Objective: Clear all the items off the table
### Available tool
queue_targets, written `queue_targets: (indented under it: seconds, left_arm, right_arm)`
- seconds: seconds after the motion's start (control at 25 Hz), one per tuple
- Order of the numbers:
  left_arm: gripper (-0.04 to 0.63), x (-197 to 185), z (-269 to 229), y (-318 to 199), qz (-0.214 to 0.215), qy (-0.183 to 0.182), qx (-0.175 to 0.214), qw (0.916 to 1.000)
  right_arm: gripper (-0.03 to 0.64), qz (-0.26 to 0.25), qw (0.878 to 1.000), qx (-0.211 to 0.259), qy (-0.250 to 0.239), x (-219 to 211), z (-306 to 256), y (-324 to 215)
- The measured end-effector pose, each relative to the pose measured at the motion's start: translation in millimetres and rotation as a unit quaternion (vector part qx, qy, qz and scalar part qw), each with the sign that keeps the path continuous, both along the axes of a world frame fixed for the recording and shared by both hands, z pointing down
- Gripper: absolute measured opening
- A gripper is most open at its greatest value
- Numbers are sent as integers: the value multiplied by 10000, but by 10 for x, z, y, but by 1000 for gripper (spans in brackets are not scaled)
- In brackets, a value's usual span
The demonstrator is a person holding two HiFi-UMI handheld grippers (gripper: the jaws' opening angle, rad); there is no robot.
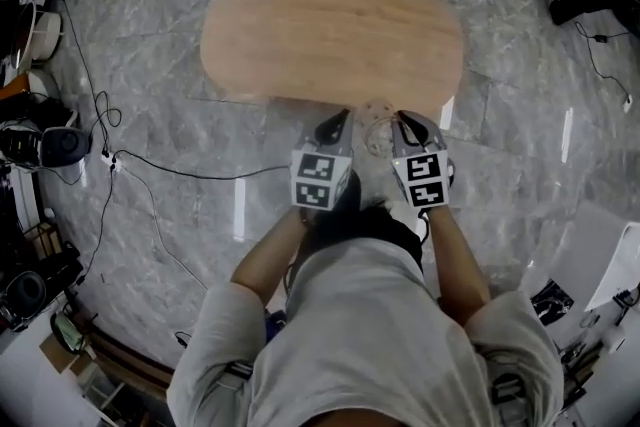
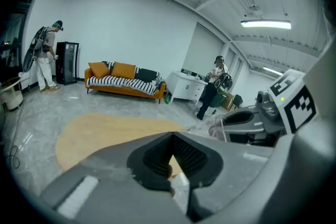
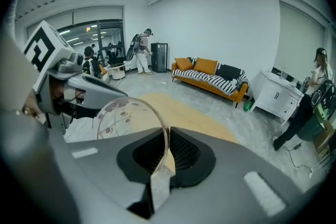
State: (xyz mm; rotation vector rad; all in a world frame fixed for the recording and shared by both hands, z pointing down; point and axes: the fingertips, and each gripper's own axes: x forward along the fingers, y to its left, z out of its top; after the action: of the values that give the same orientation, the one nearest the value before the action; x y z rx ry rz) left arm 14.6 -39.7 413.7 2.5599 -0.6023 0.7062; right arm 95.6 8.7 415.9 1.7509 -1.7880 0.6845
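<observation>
Right gripper (image 3: pixel 167 140) fingers pinch the rim of a clear round glass plate with brown floral print (image 3: pixel 124 114), at the near edge of the oval light-wood worktop (image 1: pixel 330 35). Left gripper (image 2: pixel 172 136) fingers are pressed together, empty, at the same edge.

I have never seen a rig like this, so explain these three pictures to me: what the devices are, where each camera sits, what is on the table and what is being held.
There is no robot here. A person holds a hand tool with two jaws in each hand: the left gripper and the right gripper. The cubes with black squares are part of the tools.

The head view looks down from the person's head. The other two views come from cameras riding on each gripper.

The oval wooden table looks bare. The right gripper's jaws are clamped on the rim of a clear patterned plate, at the table's near edge. The left gripper's jaws are together on nothing.
</observation>
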Motion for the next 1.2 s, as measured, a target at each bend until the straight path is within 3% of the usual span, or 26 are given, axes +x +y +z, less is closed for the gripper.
queue_targets:
  seconds: [0.56, 1.2]
  left_arm:
    - [20, 55, -211, 1572, 474, -151, 449, 9978]
    - [21, -2, -490, 2816, 813, -22, 697, 9942]
  right_arm:
    - [23, 371, 9990, 243, 2, 151, -188, 1546]
    - [23, 777, 9944, 702, 117, 61, -503, 2967]
